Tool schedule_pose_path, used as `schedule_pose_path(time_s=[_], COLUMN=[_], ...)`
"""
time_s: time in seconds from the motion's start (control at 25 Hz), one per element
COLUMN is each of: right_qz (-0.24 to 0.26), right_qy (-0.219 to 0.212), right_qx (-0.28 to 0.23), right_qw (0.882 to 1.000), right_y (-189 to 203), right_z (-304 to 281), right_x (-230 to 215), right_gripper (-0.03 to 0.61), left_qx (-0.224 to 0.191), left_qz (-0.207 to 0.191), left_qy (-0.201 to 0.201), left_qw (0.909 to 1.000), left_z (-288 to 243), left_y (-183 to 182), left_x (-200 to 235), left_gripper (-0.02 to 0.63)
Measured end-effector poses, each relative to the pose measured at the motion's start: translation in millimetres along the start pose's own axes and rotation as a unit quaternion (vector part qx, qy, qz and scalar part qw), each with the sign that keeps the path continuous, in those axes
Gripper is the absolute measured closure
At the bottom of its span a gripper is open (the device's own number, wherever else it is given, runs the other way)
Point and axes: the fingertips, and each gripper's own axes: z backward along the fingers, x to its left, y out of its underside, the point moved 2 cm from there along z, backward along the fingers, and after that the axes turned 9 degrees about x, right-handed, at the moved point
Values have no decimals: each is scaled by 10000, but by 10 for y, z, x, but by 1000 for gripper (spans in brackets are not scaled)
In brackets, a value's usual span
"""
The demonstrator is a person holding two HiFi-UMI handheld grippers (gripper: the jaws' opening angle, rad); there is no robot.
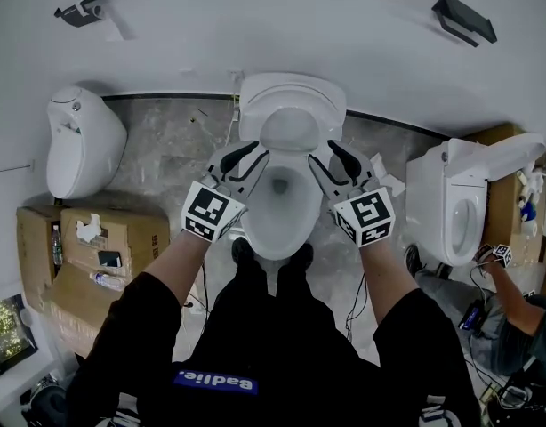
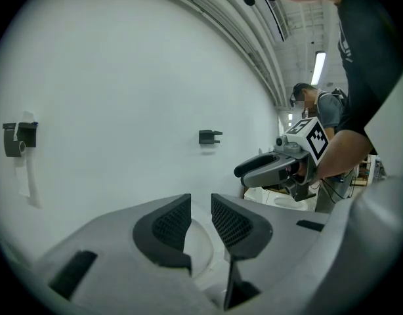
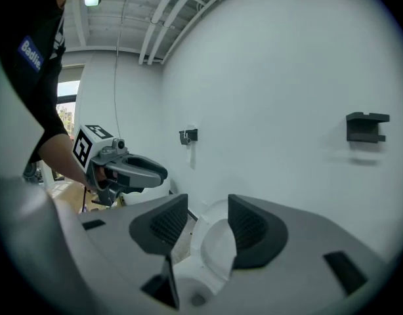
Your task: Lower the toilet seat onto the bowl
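In the head view a white toilet bowl (image 1: 280,205) stands straight ahead. Its seat (image 1: 291,124) is raised and leans back against the white wall. My left gripper (image 1: 252,154) hangs over the bowl's left rim, and my right gripper (image 1: 337,151) over the right rim. Both point toward the upright seat and stop short of it. In the left gripper view the left gripper (image 2: 200,216) has its jaws apart with nothing between them, and the right gripper (image 2: 275,166) shows beside it. In the right gripper view the right gripper (image 3: 207,220) is open, and the seat (image 3: 216,243) is seen past the gap.
A second toilet (image 1: 81,140) stands at the left and a third (image 1: 460,207) at the right. Cardboard boxes (image 1: 100,243) sit at the left. Another person (image 1: 513,305) crouches at the far right. Black brackets (image 1: 464,16) hang on the wall. Cables lie on the floor.
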Motion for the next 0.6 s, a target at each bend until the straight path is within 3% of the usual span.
schedule_pose_path(time_s=[0.24,0.6], right_qz=[-128,-167], right_qy=[232,193], right_qx=[129,305], right_qw=[9996,9992], right_y=[168,326], right_z=[-283,-692], right_x=[-276,-530], right_gripper=[397,374], left_qx=[181,277], left_qz=[-208,-237], left_qy=[-98,-204], left_qw=[9996,9991], left_z=[-287,-637], left_y=[182,351], left_x=[226,599], left_gripper=[517,508])
